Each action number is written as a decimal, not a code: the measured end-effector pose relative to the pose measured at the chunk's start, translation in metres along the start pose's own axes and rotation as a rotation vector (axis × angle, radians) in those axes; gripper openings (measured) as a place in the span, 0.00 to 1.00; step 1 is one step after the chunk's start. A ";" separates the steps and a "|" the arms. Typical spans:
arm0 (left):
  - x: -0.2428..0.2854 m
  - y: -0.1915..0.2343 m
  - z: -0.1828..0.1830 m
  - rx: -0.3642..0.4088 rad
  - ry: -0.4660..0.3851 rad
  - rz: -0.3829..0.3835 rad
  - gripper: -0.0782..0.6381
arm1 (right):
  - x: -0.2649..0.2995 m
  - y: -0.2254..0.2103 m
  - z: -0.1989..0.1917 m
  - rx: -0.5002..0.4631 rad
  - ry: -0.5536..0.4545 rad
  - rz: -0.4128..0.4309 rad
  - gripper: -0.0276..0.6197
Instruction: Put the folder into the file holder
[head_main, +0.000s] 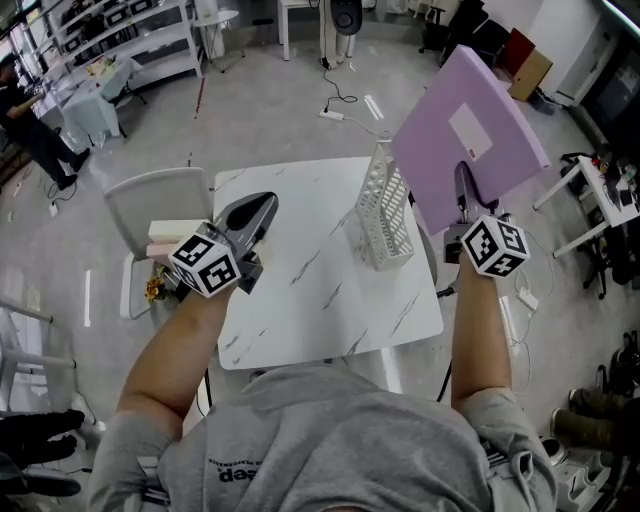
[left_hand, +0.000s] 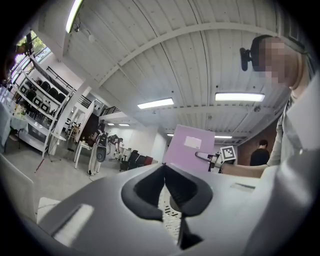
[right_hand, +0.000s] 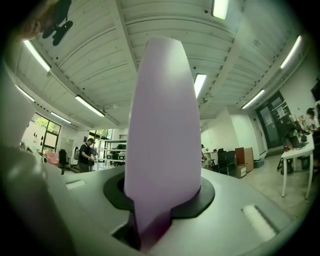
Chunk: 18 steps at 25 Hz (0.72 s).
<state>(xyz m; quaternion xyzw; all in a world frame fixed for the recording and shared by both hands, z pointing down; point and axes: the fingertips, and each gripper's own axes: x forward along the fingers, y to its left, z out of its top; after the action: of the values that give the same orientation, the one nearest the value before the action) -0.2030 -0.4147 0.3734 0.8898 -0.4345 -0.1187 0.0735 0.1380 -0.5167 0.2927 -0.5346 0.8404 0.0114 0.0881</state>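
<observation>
Only the head view shows the white mesh file holder (head_main: 384, 215) on the marble table (head_main: 300, 300). The right gripper (right_hand: 160, 215) is clamped on the lower edge of the purple folder (right_hand: 160, 125), which is held up just right of the holder. The left gripper (left_hand: 163, 166), left of the holder, is closed and empty.

Your table (head_main: 320, 290) stands straight ahead of you, with the file holder (head_main: 385, 215) on its right half, toward the far edge. The folder (head_main: 470, 130) rises out of your right gripper (head_main: 465, 195), which is at the table's right edge, just right of the holder and higher than it. Your left gripper (head_main: 262, 205) hangs over the table's left part, well apart from the holder; left of the table a chair (head_main: 150, 200) carries a flat stack (head_main: 175, 235) on its seat, and shelving (head_main: 120, 35) stands behind at far left.
</observation>
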 end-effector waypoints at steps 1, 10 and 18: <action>0.002 0.000 -0.005 -0.004 0.006 -0.001 0.19 | 0.002 -0.001 -0.007 -0.003 0.008 -0.002 0.24; 0.021 0.006 -0.045 -0.041 0.052 -0.016 0.19 | 0.009 -0.012 -0.063 0.016 0.045 -0.026 0.24; 0.035 0.018 -0.090 -0.081 0.101 -0.026 0.19 | 0.013 -0.015 -0.119 0.046 0.072 -0.039 0.24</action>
<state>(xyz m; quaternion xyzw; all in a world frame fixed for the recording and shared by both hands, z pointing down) -0.1706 -0.4505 0.4591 0.8966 -0.4134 -0.0920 0.1298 0.1300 -0.5483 0.4084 -0.5486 0.8326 -0.0289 0.0704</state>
